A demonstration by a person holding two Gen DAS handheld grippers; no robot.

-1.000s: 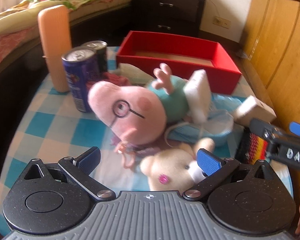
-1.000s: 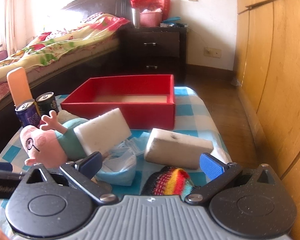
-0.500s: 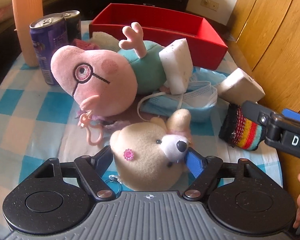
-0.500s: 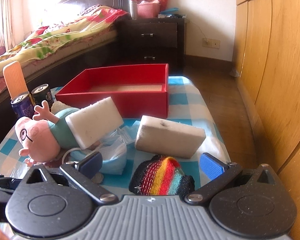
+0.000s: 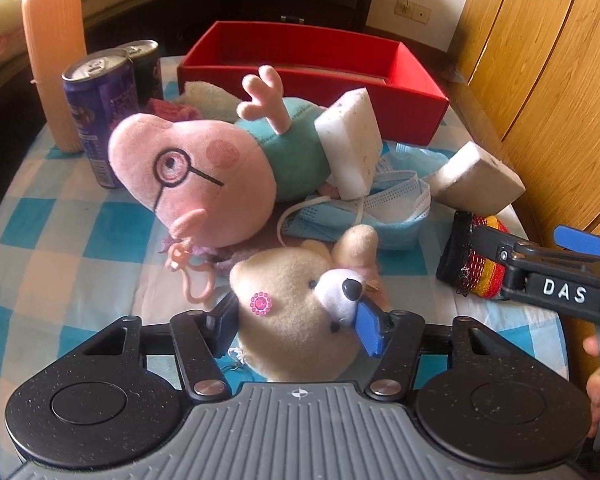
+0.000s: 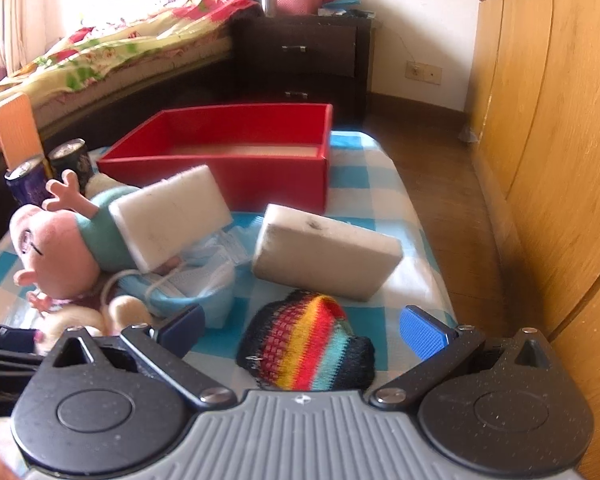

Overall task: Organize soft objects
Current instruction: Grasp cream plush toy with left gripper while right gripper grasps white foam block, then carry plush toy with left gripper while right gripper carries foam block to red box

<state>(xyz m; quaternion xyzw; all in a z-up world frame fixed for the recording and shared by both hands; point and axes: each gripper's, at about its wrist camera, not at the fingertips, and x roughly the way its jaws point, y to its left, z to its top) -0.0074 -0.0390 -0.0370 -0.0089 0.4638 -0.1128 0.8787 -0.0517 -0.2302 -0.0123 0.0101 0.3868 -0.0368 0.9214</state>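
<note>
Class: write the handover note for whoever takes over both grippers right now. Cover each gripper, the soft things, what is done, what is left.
Left gripper: fingers closing around the cream plush mouse.
Right gripper: open, the striped knit piece between its fingers, not gripped.
Pink pig plush, two white sponges and blue face masks lie in a heap on the checked cloth.
Red box: nothing visible inside.
Done: nothing boxed yet.
Left: probably move every soft item into the box.

Bedroom. Bed at left with floral quilt, dark headboard; bright daylight from far left. Dark drawer unit against white wall, wall socket low beside it. Wooden wardrobe doors on right. Brown wood floor.
</note>
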